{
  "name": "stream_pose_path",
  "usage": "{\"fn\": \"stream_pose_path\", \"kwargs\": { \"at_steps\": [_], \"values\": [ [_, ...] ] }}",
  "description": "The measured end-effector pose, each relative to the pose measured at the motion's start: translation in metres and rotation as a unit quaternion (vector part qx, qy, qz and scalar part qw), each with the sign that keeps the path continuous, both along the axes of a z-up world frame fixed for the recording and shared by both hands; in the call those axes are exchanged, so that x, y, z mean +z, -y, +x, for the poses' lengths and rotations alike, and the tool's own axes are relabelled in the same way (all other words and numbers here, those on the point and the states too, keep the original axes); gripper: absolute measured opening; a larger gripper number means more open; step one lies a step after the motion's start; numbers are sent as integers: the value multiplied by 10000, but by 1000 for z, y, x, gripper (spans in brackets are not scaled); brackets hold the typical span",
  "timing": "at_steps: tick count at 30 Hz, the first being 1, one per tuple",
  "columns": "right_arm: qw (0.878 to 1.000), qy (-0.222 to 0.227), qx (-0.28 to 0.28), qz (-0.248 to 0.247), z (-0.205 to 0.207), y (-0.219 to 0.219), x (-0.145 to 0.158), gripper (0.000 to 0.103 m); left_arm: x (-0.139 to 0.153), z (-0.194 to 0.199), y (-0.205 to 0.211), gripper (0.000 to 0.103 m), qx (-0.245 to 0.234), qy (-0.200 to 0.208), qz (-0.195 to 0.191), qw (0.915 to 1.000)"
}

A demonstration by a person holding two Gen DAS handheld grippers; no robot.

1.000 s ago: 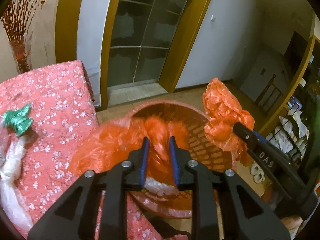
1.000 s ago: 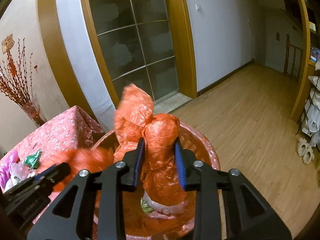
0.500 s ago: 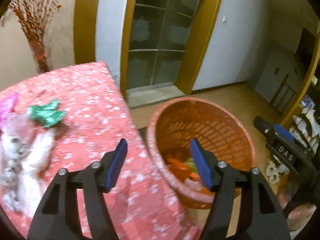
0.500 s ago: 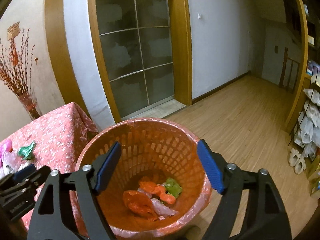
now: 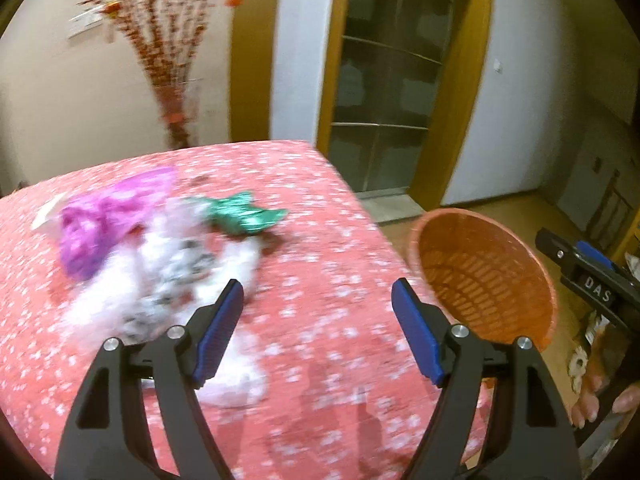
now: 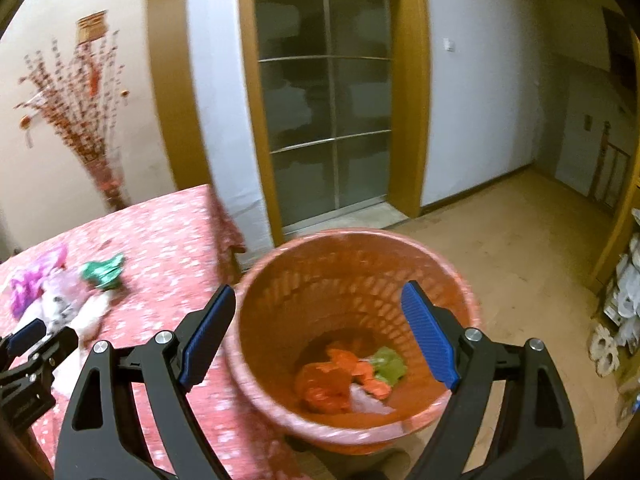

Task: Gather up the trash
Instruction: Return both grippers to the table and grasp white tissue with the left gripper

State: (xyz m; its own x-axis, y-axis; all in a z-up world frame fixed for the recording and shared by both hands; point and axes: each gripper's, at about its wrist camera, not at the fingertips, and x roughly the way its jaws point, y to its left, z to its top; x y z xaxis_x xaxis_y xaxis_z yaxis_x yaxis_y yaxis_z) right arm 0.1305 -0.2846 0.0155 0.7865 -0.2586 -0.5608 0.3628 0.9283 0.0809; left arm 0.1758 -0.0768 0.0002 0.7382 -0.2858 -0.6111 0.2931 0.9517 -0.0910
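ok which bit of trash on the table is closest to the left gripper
The white crumpled bag, right by the open left gripper; the purple bag and green wrapper lie beyond it.

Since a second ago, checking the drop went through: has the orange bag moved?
Yes. The orange bag went down out of both grippers and now lies at the bottom of the orange basket.

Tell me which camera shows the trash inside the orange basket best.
The right wrist view: it looks down into the orange basket at the orange bag and green scrap. The left wrist view shows only the basket's inner wall.
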Motion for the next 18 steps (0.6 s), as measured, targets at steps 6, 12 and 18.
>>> {"fn": "stream_pose_path", "kwargs": {
  "at_steps": [6,12,18],
  "values": [
    [9987,-66,503,-19,11,-39,-1,84,7,0,-56,75,541,100,-18,9985],
    [9958,-140,899,-135,25,-76,-2,84,32,26,-142,75,1557,374,10,9871],
    [9927,-201,1160,-261,42,-108,-5,84,39,83,-203,69,2135,29,-135,9768]
  ]
}}
